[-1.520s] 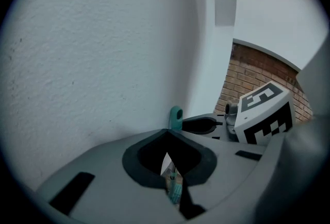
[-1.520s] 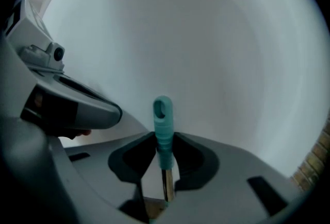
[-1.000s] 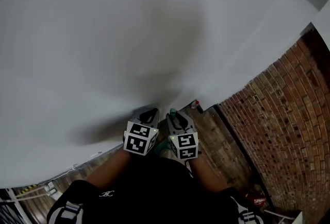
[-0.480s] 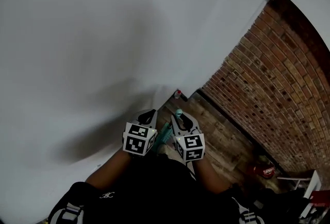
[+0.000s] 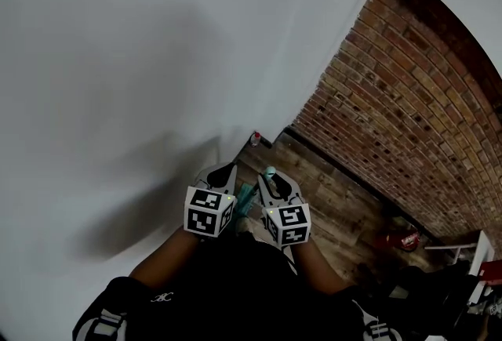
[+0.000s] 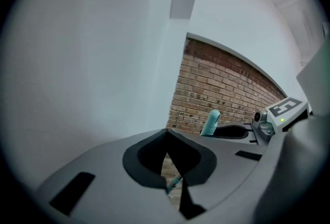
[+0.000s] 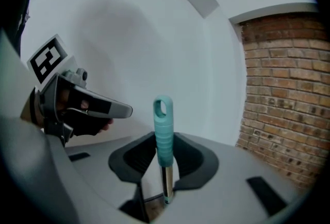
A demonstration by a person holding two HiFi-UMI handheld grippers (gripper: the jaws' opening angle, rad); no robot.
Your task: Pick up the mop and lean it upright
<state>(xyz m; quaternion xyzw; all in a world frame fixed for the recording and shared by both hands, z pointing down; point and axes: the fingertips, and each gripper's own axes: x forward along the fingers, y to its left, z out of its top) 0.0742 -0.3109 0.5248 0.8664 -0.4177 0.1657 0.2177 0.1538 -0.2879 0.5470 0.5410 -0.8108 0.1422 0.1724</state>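
The mop's teal handle grip (image 7: 164, 130) with its metal pole stands upright between the pads of my right gripper (image 7: 165, 166), which is shut on it. In the head view the handle's tip (image 5: 269, 172) pokes out above the right gripper (image 5: 271, 181). A teal part of the mop (image 5: 245, 198) shows lower, between the two grippers. My left gripper (image 5: 222, 173) hangs just left of the handle, apart from it. Its jaws (image 6: 166, 138) meet at the tips with nothing held. From the left gripper view the handle's tip (image 6: 210, 123) rises beside the right gripper (image 6: 234, 131).
A white wall (image 5: 118, 57) fills the left and front. It meets a brick wall (image 5: 408, 96) at a corner. Below is a wooden floor (image 5: 337, 198). A small red-topped object (image 5: 256, 138) sits at the wall's foot. A red thing (image 5: 404, 239) and a white rack (image 5: 471, 249) lie right.
The head view has swung, bringing much more of the brick wall and floor into sight. Both grippers keep their place side by side, the right one still on the handle.
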